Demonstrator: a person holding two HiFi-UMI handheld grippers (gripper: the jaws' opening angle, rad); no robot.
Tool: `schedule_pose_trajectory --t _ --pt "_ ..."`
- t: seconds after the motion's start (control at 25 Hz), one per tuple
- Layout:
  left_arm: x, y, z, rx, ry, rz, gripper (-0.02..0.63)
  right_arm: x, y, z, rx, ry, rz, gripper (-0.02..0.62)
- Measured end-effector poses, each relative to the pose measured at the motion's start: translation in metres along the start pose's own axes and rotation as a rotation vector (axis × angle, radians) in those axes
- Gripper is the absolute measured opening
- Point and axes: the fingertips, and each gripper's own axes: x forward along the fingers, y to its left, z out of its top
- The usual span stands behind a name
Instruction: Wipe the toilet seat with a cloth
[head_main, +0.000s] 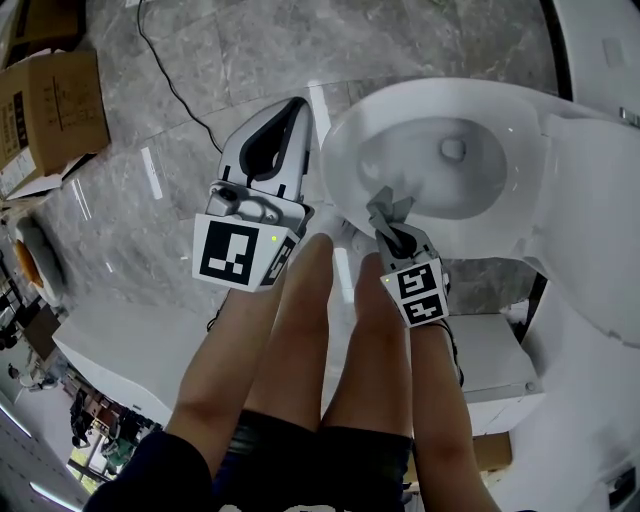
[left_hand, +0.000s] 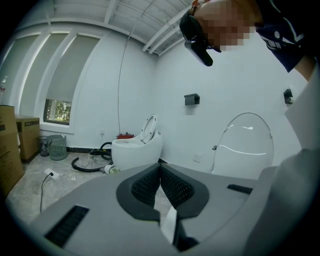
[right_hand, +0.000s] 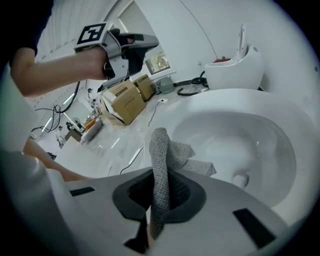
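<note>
A white toilet (head_main: 345, 190) stands open at the upper right of the head view, its lid (head_main: 590, 200) raised. My right gripper (head_main: 392, 222) hovers at the bowl's near rim, shut on a grey knitted cloth (head_main: 386, 206). In the right gripper view the cloth (right_hand: 162, 155) stands up out of the right gripper (right_hand: 160, 175) and folds over toward the bowl (right_hand: 235, 145). My left gripper (head_main: 297, 105) is held off to the left of the toilet above the floor. It (left_hand: 160, 167) is shut with nothing between its fingers.
Cardboard boxes (head_main: 45, 110) sit at the far left, and a black cable (head_main: 170, 85) runs over the marble floor. The person's bare legs (head_main: 300, 340) are below the grippers. A second toilet (left_hand: 136, 145) and a hose stand by the far wall.
</note>
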Motion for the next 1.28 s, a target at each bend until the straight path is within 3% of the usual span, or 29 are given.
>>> schedule_pose_trajectory --t 0.12,0.48,0.6,0.76,1.0,1.28 --pt "0.002 0.0 -0.002 -0.001 0.001 -0.005 0.02 0.007 0.003 0.008 0.013 -0.021 -0.016 0.029" --pt "0.008 -0.002 -0.003 -0.004 0.005 -0.019 0.02 0.052 0.035 0.071 -0.049 -0.102 0.069 0.029" --pt "0.01 -0.006 -0.002 -0.009 -0.003 -0.036 0.02 0.053 0.04 0.075 -0.052 -0.107 0.078 0.029" --pt "0.014 -0.01 -0.004 -0.007 0.011 -0.054 0.02 0.044 0.048 0.052 -0.08 -0.072 0.084 0.029" --pt "0.025 -0.029 0.001 0.005 0.017 -0.104 0.02 0.009 0.034 -0.005 -0.045 0.011 0.026 0.029" --pt "0.037 -0.041 0.014 0.017 0.01 -0.136 0.02 -0.039 -0.017 -0.046 0.127 0.032 -0.128 0.029"
